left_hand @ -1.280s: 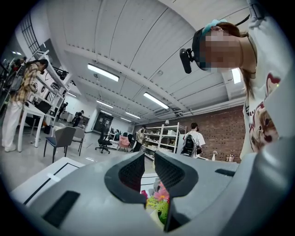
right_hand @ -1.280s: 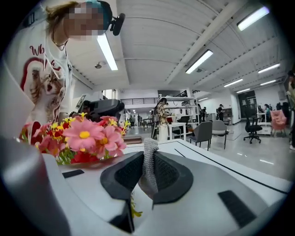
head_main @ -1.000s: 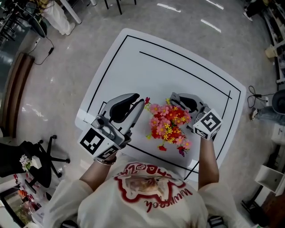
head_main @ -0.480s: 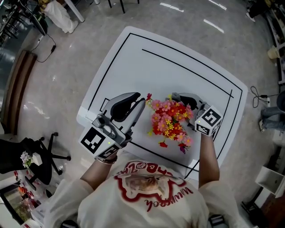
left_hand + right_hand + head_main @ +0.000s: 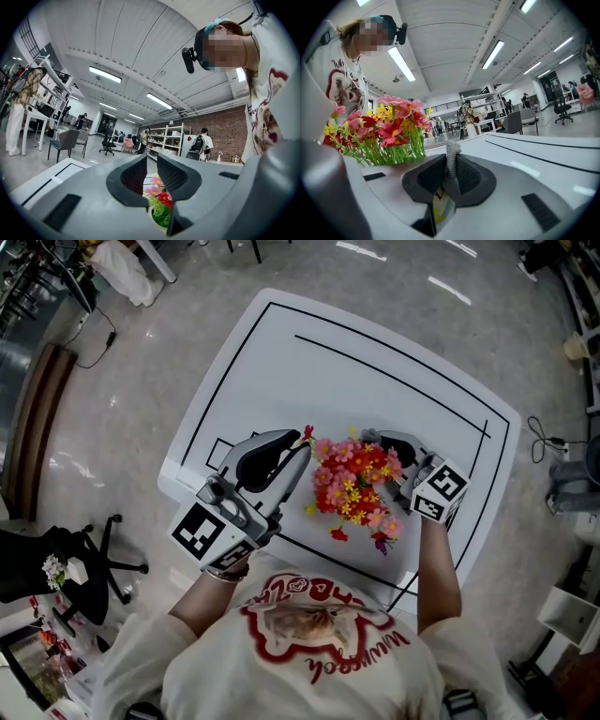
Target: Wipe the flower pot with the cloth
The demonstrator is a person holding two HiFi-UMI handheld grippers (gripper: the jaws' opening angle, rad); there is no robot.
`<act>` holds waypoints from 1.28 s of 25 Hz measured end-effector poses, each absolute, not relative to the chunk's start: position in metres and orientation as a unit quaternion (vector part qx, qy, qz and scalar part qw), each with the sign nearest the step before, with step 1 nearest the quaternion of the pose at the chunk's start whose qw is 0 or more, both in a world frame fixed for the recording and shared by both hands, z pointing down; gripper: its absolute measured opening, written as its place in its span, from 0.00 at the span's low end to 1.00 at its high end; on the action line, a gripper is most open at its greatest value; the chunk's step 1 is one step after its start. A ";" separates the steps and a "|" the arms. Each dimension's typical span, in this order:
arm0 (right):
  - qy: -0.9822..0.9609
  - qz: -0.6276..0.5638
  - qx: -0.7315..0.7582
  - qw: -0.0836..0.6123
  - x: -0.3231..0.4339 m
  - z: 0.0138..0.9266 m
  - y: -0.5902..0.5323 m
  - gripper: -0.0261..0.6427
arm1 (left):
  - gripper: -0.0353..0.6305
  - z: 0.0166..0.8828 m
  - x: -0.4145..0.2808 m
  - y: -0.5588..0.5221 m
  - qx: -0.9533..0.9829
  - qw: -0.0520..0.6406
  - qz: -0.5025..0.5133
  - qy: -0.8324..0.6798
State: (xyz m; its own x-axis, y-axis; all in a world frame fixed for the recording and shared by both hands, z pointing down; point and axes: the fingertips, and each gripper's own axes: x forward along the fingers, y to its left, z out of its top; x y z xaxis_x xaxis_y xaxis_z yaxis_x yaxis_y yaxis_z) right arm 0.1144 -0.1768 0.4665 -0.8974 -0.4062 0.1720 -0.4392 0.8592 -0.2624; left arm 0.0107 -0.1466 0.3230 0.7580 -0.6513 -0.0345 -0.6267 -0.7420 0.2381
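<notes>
The right hand-held gripper (image 5: 450, 161) pinches the cloth (image 5: 452, 147) beside the flowers (image 5: 354, 488), ready for wiping; the left hand-held gripper (image 5: 152, 159) stands slightly spread.

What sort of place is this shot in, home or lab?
Probably an open-plan lab or workshop: open shelving, a brick wall, office chairs, and a white table marked with black lines.

Site note: I'm working in a large open-plan lab or workshop, not a home. Evidence:
- White table (image 5: 375, 362) marked with black lines, standing on a polished grey floor (image 5: 141, 381).
- Long strip lights (image 5: 105, 74) hang from a high ceiling.
- Brick wall (image 5: 225, 136) behind open shelving (image 5: 168, 138).
- Grey chairs (image 5: 70, 140) and a swivel chair (image 5: 94, 563).
- Another person (image 5: 205, 140) stands by the shelves.
- The frames at far left (image 5: 51, 79) are possibly equipment rigs, but the view is too distorted there.
</notes>
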 end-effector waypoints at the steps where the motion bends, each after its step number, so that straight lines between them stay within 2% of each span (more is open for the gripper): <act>1: -0.962 0.150 0.220 0.054 0.115 0.467 -0.176 0.11 | 0.16 0.324 0.012 -0.145 0.932 0.107 -0.057 -0.342; 19: -0.951 0.163 0.264 0.016 0.134 0.468 -0.161 0.11 | 0.16 0.330 0.039 -0.124 0.937 0.102 -0.048 -0.332; 32: -0.951 0.133 0.280 0.016 0.138 0.464 -0.151 0.11 | 0.16 0.344 0.066 -0.116 0.946 0.103 -0.014 -0.309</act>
